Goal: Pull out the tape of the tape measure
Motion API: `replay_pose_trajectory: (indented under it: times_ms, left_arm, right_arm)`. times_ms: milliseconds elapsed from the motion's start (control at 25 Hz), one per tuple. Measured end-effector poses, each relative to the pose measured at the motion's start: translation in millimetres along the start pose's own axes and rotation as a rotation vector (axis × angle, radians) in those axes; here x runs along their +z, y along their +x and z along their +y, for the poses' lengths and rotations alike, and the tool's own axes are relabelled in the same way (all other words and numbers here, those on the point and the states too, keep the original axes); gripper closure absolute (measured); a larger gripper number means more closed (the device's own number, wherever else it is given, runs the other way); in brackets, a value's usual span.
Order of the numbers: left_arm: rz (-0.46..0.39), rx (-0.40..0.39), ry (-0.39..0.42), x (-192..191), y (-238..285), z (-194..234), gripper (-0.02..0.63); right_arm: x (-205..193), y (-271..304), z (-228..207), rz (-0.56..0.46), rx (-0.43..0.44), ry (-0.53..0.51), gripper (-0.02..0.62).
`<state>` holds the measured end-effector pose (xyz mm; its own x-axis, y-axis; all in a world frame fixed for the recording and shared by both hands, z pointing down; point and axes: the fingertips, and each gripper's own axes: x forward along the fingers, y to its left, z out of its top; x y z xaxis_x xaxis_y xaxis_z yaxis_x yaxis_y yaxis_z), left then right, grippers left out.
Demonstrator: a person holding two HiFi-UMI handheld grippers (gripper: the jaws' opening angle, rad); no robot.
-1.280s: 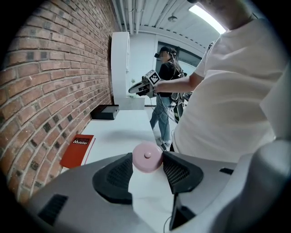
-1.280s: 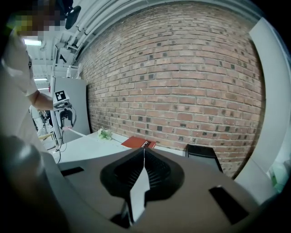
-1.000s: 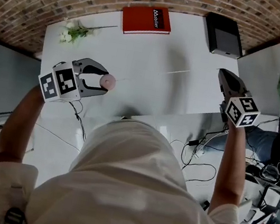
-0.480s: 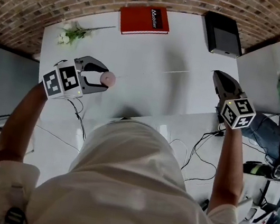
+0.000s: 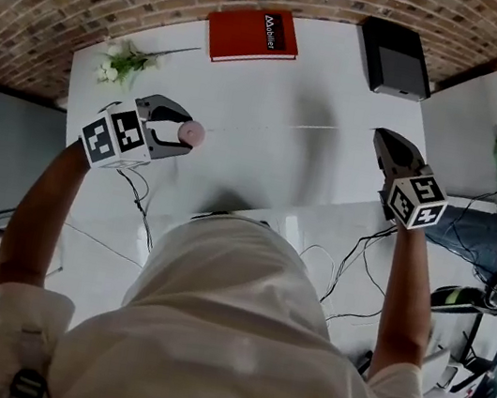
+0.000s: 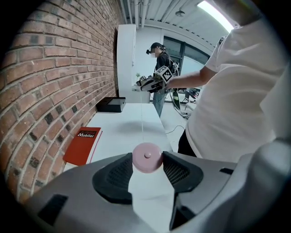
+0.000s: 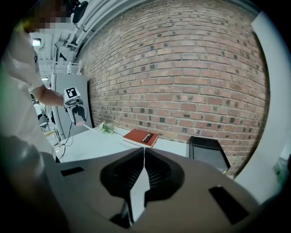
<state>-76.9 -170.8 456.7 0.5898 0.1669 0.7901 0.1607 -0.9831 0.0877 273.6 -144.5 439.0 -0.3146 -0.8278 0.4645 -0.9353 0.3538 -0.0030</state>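
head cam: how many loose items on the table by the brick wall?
3: red book at far edge, black box right of it, flower sprig far left. The person's body may hide more.

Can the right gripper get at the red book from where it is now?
Probably not yet. Nothing on the table lies between right gripper and red book, but that gripper is shut on the tape stretched from the pink tape measure in the left gripper.

Flat red rectangular book [image 5: 255, 34] on white table [image 5: 275, 103]: white lettering "Mobilier" on its cover, also legible in left gripper view [image 6: 84, 144]. Black-and-white square code markers on cubes of left gripper [image 5: 186, 133] and right gripper [image 5: 380, 134].
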Motion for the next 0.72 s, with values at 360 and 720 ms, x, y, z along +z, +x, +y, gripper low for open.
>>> replay_pose_trajectory:
  times_ms: [360,720]
  left_arm:
    - [0.008,0.005,-0.044,-11,17,22,0.401]
    - [0.044,0.020,-0.102,-42,39,52,0.400]
  right_arm:
    - [-14,28,-13,0.024,0.016,0.000,0.586]
    - [-27,69,-17,0.038,0.050,-0.014,0.586]
